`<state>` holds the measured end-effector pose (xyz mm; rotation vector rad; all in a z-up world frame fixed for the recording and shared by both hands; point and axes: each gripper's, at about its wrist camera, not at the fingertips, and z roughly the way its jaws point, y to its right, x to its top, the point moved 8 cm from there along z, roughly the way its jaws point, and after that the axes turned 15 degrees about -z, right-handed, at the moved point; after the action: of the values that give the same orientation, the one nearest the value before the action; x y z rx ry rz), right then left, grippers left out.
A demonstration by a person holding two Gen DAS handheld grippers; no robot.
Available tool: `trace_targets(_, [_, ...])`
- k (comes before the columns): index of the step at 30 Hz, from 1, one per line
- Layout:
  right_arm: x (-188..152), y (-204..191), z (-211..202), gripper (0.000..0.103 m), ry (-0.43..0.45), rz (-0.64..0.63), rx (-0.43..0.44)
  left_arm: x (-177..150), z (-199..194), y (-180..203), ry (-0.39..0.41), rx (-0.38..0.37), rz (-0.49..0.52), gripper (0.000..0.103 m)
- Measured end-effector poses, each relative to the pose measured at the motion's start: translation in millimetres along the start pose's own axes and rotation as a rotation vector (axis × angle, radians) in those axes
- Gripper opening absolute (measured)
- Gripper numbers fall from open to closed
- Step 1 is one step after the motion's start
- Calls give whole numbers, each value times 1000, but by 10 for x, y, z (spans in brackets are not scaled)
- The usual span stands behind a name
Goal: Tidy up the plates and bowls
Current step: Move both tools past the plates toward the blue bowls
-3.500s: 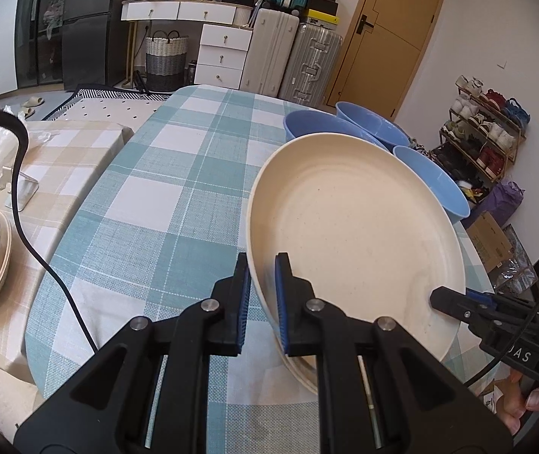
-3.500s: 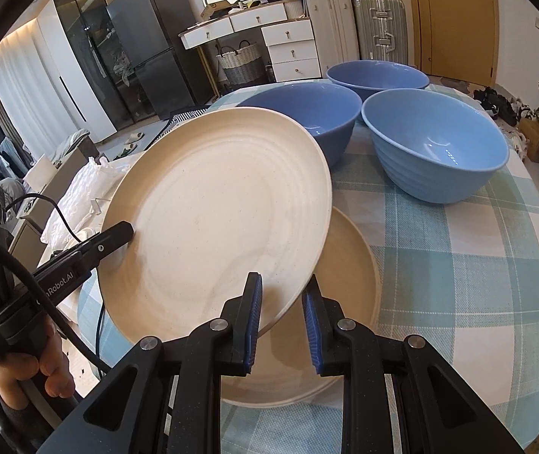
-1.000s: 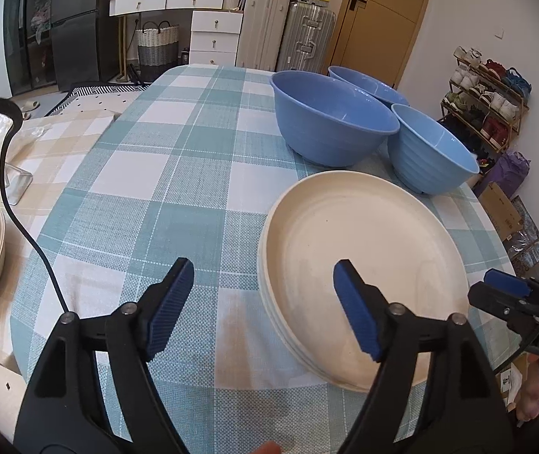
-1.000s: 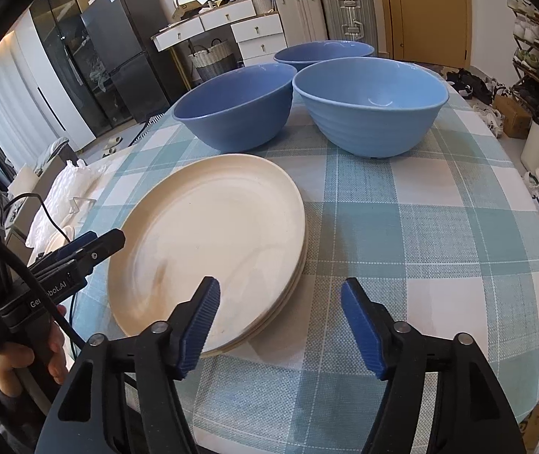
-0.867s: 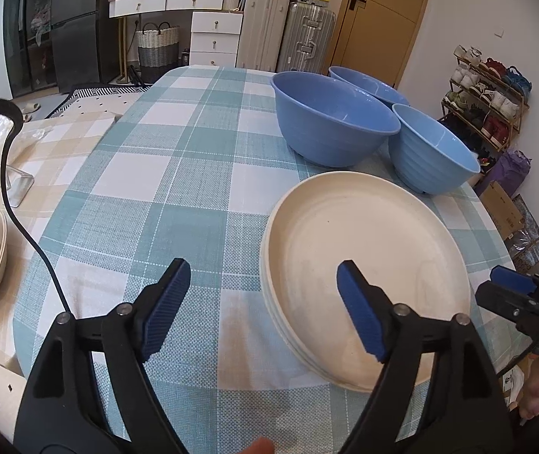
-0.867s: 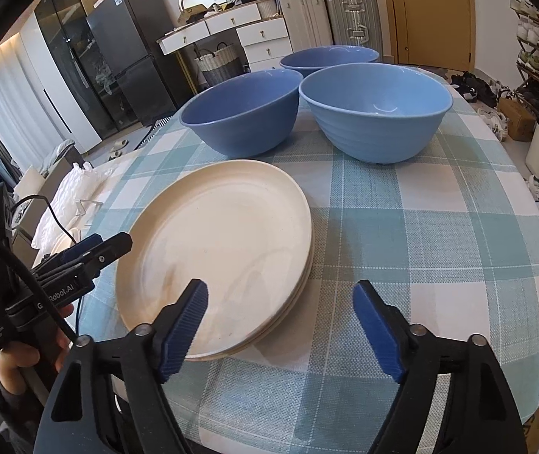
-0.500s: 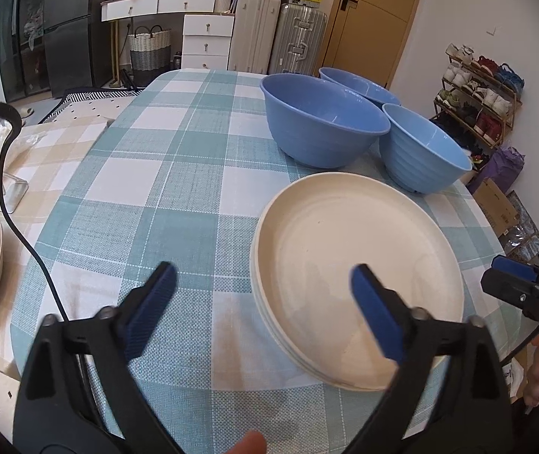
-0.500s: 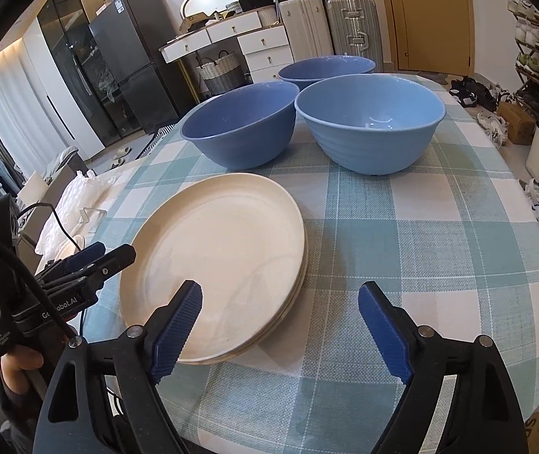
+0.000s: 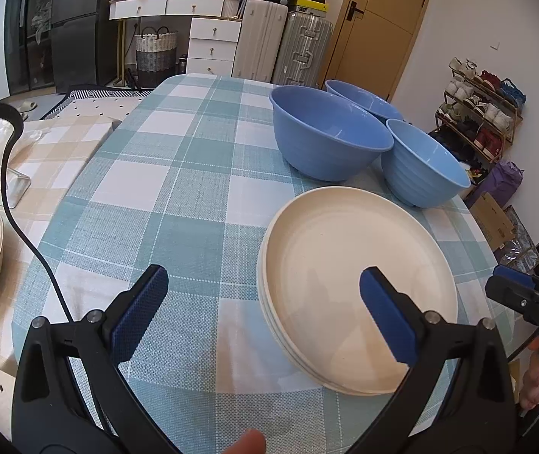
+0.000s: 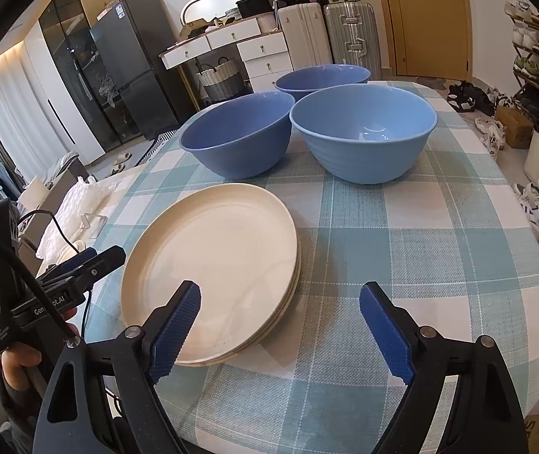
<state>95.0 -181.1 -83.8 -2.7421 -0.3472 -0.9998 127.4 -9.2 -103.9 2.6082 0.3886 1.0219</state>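
Checked teal tablecloth (image 9: 193,189) over table, suitcases and dresser behind. Cream plate stack (image 10: 212,265) near edge, neatly nested. Three blue bowls (image 10: 364,132) beyond stack at 12 o'clock, separate, unstacked. Left gripper (image 9: 264,310) spread wide, empty; right gripper (image 10: 279,325) likewise. Nearest bowl at right gripper's 1 o'clock; right hand likely closer.

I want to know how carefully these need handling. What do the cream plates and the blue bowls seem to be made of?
Cream plates: matte with faint specks and thin rims, which suggests wheat-straw plastic or melamine, though matte ceramic is possible. Blue bowls: smooth and slightly glossy, with small highlights inside and ridged outer walls, likely plastic or melamine. Glazed ceramic cannot be ruled out.
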Motion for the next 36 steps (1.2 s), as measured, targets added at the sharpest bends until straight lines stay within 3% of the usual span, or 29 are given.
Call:
trace_targets(24, [422, 307, -336, 98, 109, -22, -74, 547, -357, 261, 81, 26, 77, 101])
trace_targets(36, [572, 288, -376, 98, 137, -76, -63, 714, -479, 588, 91, 57, 167, 101])
